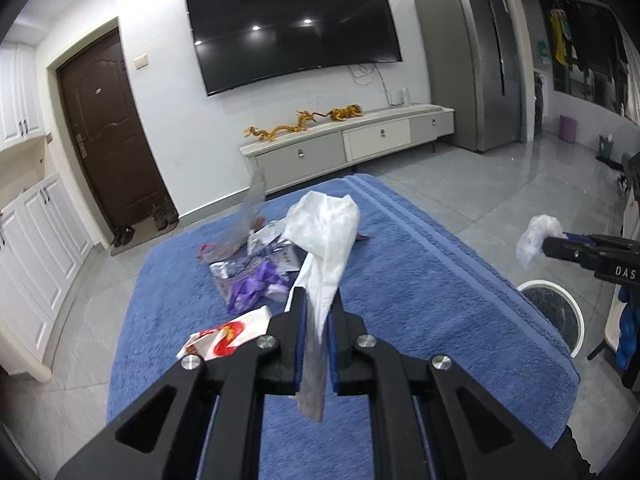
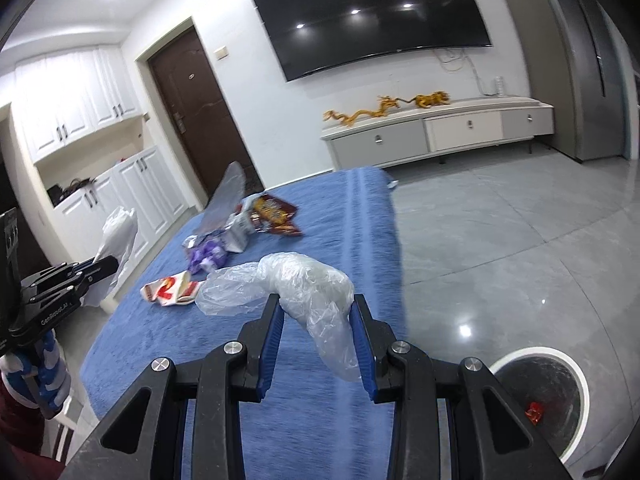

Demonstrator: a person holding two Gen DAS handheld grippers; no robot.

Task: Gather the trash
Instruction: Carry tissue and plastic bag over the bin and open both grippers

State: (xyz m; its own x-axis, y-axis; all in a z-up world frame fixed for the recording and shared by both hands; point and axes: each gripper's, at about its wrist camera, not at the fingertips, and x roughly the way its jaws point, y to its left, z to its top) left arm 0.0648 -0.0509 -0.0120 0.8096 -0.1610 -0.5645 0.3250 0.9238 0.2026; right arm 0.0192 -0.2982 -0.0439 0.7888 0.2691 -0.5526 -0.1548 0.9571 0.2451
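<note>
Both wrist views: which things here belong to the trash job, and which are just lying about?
Job:
- white tissue in left gripper
- clear plastic bag in right gripper
- wrapper pile
- red-and-white wrapper
- bin

Lying about:
- TV
- dragon figures
- shoes
- blue towel

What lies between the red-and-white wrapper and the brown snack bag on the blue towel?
In the right wrist view, purple crumpled wrappers and a silvery packet lie there.
</note>
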